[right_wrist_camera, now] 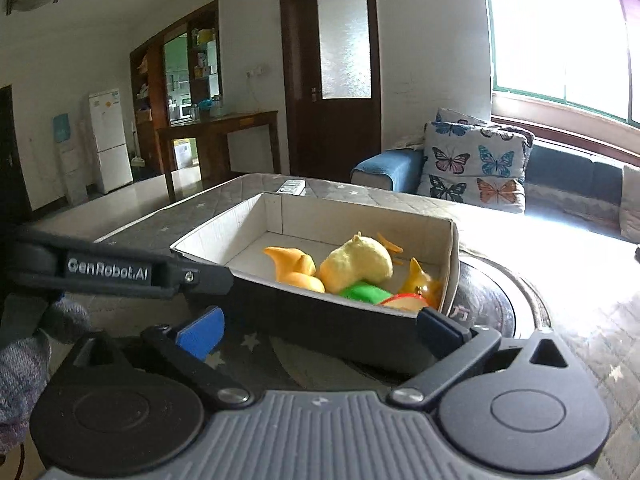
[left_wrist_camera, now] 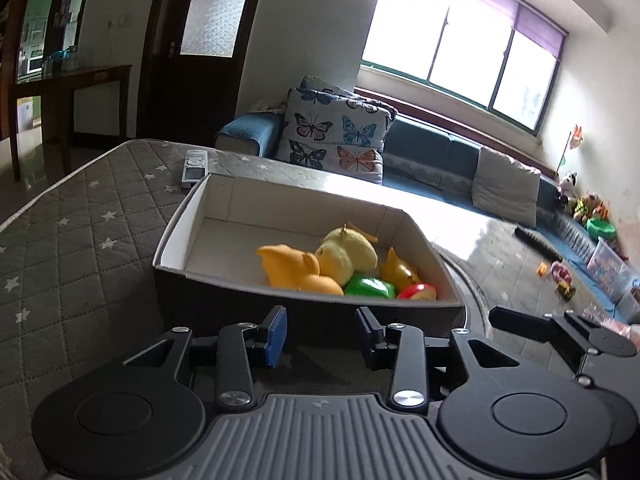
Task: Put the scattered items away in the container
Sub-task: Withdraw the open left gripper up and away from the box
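Cardboard box (left_wrist_camera: 224, 216) on the quilted table cover (left_wrist_camera: 80, 216), straight ahead of both claws, long axis running away toward the remote control (left_wrist_camera: 194, 168) at the far edge. Inside, bunched at the box's right end: orange toy (left_wrist_camera: 296, 270), yellow plush chick (left_wrist_camera: 346, 254), green piece (left_wrist_camera: 370, 287), red apple half (left_wrist_camera: 418, 292). Left gripper (left_wrist_camera: 321, 334) parted and empty, just short of the near wall. Right gripper (right_wrist_camera: 320, 326) spread wider, also empty, fingers flanking the near wall. Nothing loose visible nearby; tidying probably almost finished.
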Demonstrator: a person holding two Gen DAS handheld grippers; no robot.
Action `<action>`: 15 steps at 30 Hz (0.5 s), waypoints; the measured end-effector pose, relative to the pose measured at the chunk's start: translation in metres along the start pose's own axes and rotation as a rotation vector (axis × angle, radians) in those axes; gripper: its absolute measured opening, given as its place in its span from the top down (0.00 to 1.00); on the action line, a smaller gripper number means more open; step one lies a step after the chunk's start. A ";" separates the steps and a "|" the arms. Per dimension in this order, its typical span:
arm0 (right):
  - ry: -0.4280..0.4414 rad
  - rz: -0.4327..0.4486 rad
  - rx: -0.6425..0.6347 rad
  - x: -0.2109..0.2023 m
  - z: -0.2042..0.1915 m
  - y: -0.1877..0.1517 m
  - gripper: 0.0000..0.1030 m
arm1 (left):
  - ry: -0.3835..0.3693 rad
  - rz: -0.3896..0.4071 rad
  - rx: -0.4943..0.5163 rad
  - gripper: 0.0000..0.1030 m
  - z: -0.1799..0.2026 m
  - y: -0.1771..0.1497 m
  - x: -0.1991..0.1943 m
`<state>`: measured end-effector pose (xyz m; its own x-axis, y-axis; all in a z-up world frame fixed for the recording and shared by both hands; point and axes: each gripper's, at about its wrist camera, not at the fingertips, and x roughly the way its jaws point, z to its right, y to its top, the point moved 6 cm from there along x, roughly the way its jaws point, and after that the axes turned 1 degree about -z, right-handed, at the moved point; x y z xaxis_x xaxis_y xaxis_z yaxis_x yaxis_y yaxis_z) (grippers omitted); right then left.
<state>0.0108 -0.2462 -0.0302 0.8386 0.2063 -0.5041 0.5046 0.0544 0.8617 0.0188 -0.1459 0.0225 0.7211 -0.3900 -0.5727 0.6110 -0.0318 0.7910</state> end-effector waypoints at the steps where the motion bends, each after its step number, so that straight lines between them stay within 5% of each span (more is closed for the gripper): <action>1: -0.002 0.001 0.003 -0.001 0.000 -0.002 0.00 | 0.005 -0.001 0.005 0.61 0.000 -0.002 -0.001; 15: -0.031 0.021 0.027 -0.012 -0.009 -0.022 0.00 | 0.115 0.006 0.064 0.61 -0.005 -0.026 -0.009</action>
<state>-0.0123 -0.2414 -0.0423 0.8550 0.1769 -0.4876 0.4915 0.0243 0.8706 -0.0015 -0.1372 0.0061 0.7597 -0.2821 -0.5859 0.5869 -0.0903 0.8046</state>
